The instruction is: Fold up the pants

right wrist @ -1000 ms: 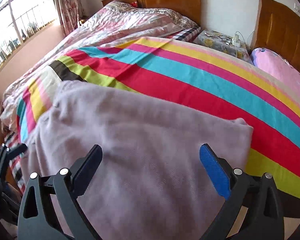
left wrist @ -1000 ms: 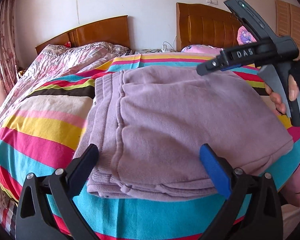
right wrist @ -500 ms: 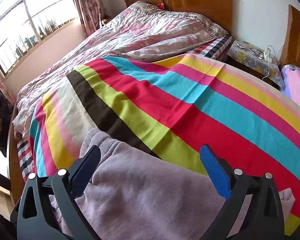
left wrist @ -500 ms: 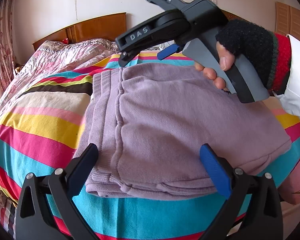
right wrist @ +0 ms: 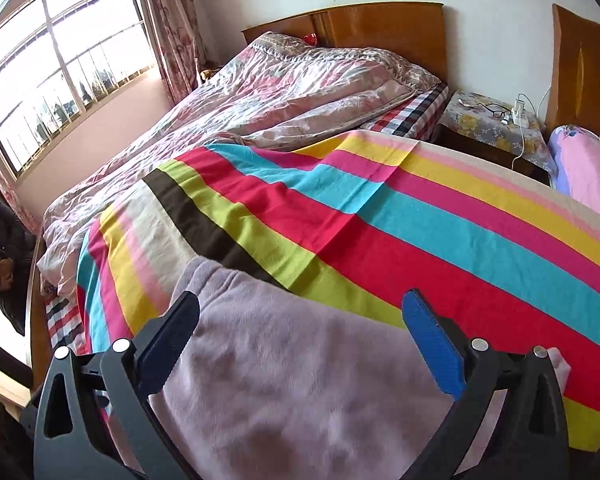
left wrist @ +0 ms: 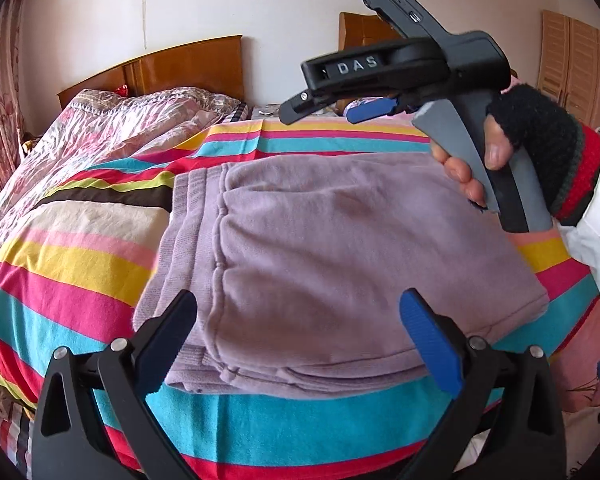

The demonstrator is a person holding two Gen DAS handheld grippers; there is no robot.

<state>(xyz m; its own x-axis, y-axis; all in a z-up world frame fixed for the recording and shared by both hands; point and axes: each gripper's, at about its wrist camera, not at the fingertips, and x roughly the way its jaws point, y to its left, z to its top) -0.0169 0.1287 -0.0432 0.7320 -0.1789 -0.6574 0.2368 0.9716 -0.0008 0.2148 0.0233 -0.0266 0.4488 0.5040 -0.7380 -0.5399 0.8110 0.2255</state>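
Since half a second ago your right tongs (left wrist: 342, 110) have lifted off the pants (left wrist: 340, 248) and drawn back toward your right, so the hand (left wrist: 512, 152) now sits above the bundle's far right edge instead of over its middle.

Left wrist view: the pants lie folded into a thick lilac stack on the striped bedspread (left wrist: 80, 264), ribbed waistband edge to the left, layered edges facing you. Your left tongs (left wrist: 300, 336) are spread apart with nothing between them, hovering just short of the near edge. The right tongs, seen from the side, look apart and hold nothing.

Right wrist view: the right tongs (right wrist: 302, 334) stand wide apart above the pants (right wrist: 300, 380), whose far edge rests on the bedspread (right wrist: 380, 232). No cloth is pinched.

Judging by the fleece look, expect something soft, limp and light, grippy rather than slick, nothing fragile. The layers will likely slide over each other and sag if lifted from one point. Should another fold or a shift be needed, take the full stack at two corners of one edge, pinching every layer together.
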